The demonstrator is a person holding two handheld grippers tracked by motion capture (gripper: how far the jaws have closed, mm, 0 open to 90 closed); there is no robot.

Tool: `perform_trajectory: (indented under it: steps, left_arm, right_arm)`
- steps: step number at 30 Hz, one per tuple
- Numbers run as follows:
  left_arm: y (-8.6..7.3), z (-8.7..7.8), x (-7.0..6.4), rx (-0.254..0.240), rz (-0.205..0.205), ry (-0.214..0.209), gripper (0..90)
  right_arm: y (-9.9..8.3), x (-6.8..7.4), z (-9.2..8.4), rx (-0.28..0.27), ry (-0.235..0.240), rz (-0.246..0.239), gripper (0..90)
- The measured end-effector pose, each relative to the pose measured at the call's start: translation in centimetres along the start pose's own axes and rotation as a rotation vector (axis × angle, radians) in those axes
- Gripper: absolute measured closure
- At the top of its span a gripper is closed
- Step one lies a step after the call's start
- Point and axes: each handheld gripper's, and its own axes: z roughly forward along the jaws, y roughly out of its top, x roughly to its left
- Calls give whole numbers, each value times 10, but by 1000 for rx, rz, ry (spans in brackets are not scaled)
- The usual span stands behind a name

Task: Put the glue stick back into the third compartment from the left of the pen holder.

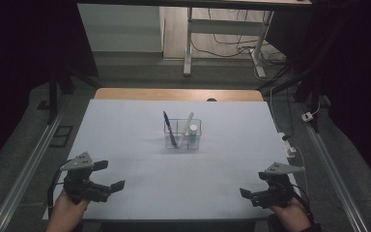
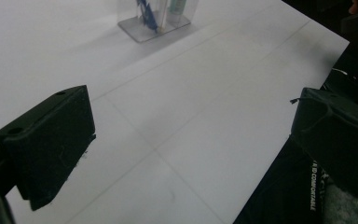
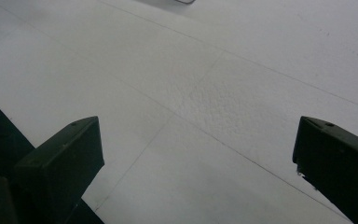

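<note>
Left gripper and right gripper hover at the near corners, jaws spread, empty. Mid-table, the clear holder keeps a blue pen, probably light and slick; grip its upper shaft

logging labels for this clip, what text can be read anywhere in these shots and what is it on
"COMFORTABLE", with a letter or two before it that cannot be made out: white print running vertically on the dark clothing at the table's near edge, in the left gripper view.
Clear holder, blue pen and white tube: any print is too small and blurred to read.
Both claws and the white table: no text can be made out.
</note>
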Motion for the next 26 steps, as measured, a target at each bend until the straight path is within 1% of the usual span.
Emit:
perform_trajectory:
  steps: [2,7,11,13,15,17,20,23,26]
  left_arm:
    - [-7,-4,2,-2,-17,7,0]
    - [-23,-11,5,10,-41,33,0]
    - [-32,-16,6,21,-47,61,0]
    - [-36,-18,6,37,-44,84,0]
    - [-38,-20,6,57,-35,109,0]
    - [-40,-22,5,59,-30,119,0]
    - [-41,-23,4,78,-31,138,0]
    - [-41,-22,4,110,-28,150,0]
    - [-41,-21,3,116,-23,150,0]
  right_arm:
    - [0,0,0,0,0,1,14]
    - [0,0,0,1,-2,0,14]
    - [0,0,0,1,-3,0,14]
    - [0,0,0,1,-3,-1,14]
    - [0,0,0,2,-1,-8,14]
    - [0,0,0,6,-2,-7,14]
    - [0,1,0,4,-3,-7,14]
    - [0,1,0,6,-6,-8,14]
    - [1,1,1,10,-5,-10,14]
